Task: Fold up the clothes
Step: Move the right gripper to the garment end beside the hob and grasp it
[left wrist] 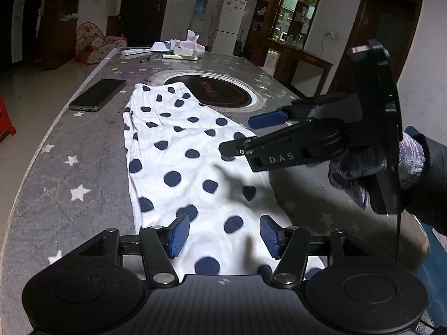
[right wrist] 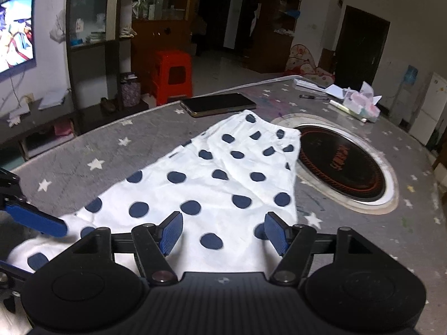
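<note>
A white garment with navy polka dots (left wrist: 178,162) (right wrist: 223,178) lies flat on the grey star-print table (left wrist: 83,145) (right wrist: 83,150), its elastic waistband at the far end. My left gripper (left wrist: 223,236) stands open over the garment's near end, with cloth showing between its blue pads and nothing pinched. My right gripper (right wrist: 223,233) is also open over the near edge of the cloth. In the left wrist view the right gripper (left wrist: 243,134) reaches in from the right, held by a gloved hand (left wrist: 408,164). One blue finger (right wrist: 36,219) of the left gripper shows at the left edge of the right wrist view.
A dark phone (left wrist: 97,95) (right wrist: 218,104) lies just beyond the garment's far left corner. A round inset hotplate (left wrist: 223,92) (right wrist: 343,167) sits beside the waistband. Tissues and papers (left wrist: 187,48) (right wrist: 360,103) and a pen (left wrist: 144,60) lie at the far end. A red stool (right wrist: 173,75) stands off the table.
</note>
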`<action>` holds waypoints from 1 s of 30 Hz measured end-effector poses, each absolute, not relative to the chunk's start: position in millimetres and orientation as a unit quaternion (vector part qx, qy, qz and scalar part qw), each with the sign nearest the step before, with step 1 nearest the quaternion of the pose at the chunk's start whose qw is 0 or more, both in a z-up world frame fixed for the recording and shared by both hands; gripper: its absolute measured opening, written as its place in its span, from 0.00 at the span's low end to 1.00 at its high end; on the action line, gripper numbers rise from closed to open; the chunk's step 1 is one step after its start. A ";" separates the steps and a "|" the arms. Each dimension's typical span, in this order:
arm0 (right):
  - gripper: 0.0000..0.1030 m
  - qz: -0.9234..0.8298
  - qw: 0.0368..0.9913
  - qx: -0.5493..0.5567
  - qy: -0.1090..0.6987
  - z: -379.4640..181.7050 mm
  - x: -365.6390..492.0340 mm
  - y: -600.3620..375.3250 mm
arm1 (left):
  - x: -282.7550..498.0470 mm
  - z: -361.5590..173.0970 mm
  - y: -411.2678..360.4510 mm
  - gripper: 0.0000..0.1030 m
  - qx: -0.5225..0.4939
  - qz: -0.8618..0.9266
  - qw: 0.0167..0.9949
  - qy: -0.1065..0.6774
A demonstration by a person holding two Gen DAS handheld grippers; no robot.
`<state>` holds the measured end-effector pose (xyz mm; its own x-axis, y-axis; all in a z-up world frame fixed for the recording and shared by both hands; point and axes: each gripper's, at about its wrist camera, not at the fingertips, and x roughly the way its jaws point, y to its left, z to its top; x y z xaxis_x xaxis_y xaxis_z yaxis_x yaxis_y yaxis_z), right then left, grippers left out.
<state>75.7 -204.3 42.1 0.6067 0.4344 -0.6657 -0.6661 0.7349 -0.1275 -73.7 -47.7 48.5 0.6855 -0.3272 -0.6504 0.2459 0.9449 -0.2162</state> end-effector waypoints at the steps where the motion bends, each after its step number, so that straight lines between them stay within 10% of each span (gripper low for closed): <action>1: 0.64 0.317 0.876 -0.182 0.314 41.4 77.5 -203.0 | -71.2 48.4 -47.3 0.58 -0.056 -0.155 0.917 0.365; 30: 0.70 0.347 0.856 -0.108 0.368 19.4 153.1 -202.2 | -31.4 25.2 -33.3 0.59 -0.057 -0.129 0.905 0.400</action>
